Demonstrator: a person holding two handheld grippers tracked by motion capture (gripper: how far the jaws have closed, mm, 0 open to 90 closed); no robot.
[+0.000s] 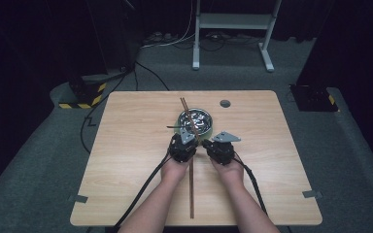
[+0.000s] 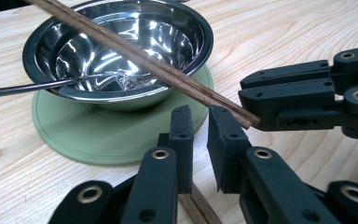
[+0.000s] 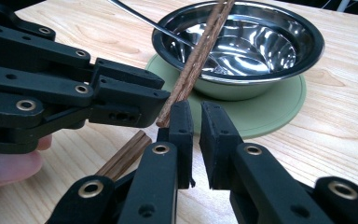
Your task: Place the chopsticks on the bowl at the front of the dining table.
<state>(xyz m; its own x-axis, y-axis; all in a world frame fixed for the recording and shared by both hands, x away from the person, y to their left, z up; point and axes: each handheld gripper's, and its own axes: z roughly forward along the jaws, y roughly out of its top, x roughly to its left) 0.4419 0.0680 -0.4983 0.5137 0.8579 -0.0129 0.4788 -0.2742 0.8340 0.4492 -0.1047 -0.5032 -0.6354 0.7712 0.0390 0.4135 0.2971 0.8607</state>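
Note:
A steel bowl (image 1: 194,121) stands on a round green mat (image 2: 98,135), and a dark spoon (image 2: 37,86) lies in it with its handle to the left. A pair of wooden chopsticks (image 1: 185,114) rests slanted across the bowl rim. Its near end sits by the tips of both grippers. More wooden sticks (image 1: 191,194) lie on the table from under my left hand toward the front edge. My left gripper (image 2: 200,140) and right gripper (image 3: 196,135) stand side by side before the bowl. Each has jaws shut to a thin gap with nothing in it.
The wooden table (image 1: 126,145) has a round grommet hole (image 1: 225,103) behind the bowl. Cables trail from both grippers off the front edge. A white metal stand (image 1: 233,29) is on the grey floor beyond the table.

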